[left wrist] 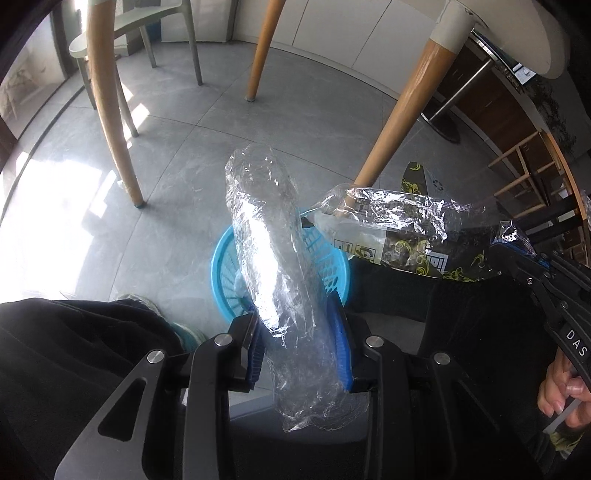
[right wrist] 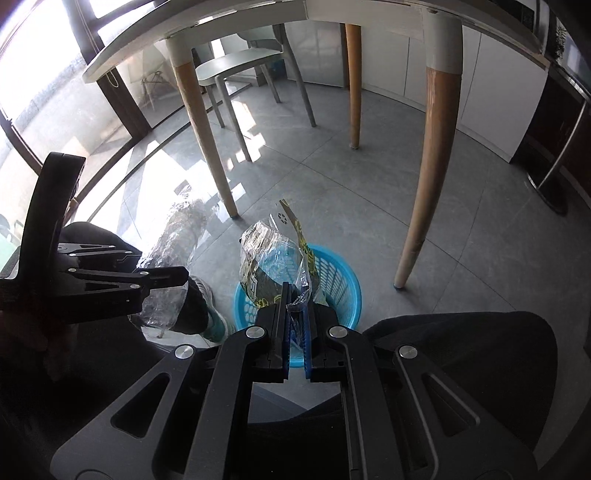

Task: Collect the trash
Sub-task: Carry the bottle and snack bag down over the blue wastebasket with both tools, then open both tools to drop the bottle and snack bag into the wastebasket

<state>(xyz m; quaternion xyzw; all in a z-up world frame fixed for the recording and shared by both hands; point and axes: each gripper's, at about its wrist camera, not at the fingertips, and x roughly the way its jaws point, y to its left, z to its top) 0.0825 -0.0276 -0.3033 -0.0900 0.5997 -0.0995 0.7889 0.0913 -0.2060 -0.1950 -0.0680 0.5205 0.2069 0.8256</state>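
Note:
My left gripper is shut on a crumpled clear plastic wrapper and holds it above a round blue basket on the floor. My right gripper is shut on a clear snack wrapper with black and yellow-green print, held over the same blue basket. In the left wrist view the printed wrapper hangs at the right, with the right gripper behind it. In the right wrist view the left gripper and its clear wrapper show at the left.
Wooden table legs stand around the basket under a white table top. A pale green chair stands farther back. My dark-trousered legs and a shoe flank the basket on the grey tiled floor.

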